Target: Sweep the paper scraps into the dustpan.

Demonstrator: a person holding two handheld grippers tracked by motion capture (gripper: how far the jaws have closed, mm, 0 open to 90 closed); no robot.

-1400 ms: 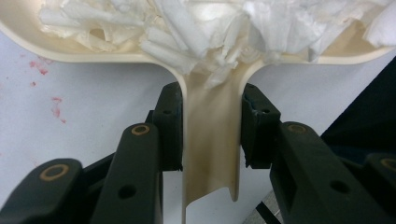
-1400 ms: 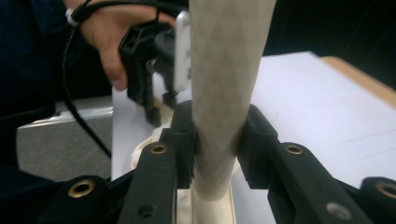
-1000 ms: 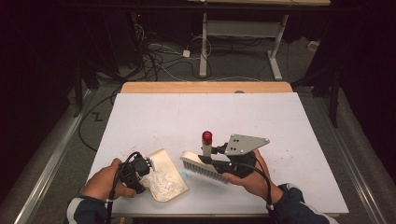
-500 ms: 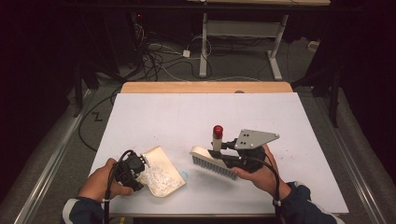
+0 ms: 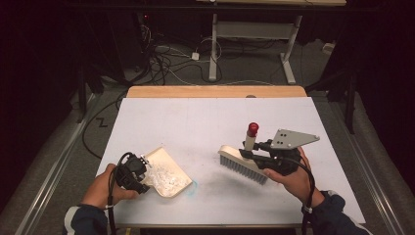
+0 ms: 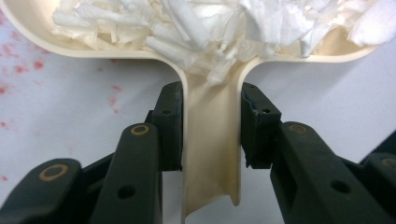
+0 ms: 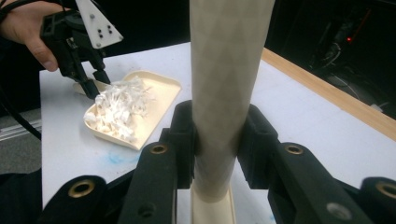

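Fingers of your left gripper (image 6: 211, 126) clamp the handle of the cream plastic dustpan (image 5: 169, 172), heaped with white paper shreds (image 5: 164, 177), at seven o'clock on the white tabletop (image 5: 195, 122). Your right gripper (image 7: 218, 140) grips the pale brush (image 5: 242, 164) by its red-capped handle at four o'clock, well apart from the pan.

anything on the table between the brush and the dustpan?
Nothing visible. The cream brush with grey bristles, held by the right gripper, and the cream plastic dustpan, filled with white paper shreds and held by the left gripper, have only bare white tabletop with a faint blue smudge between them.
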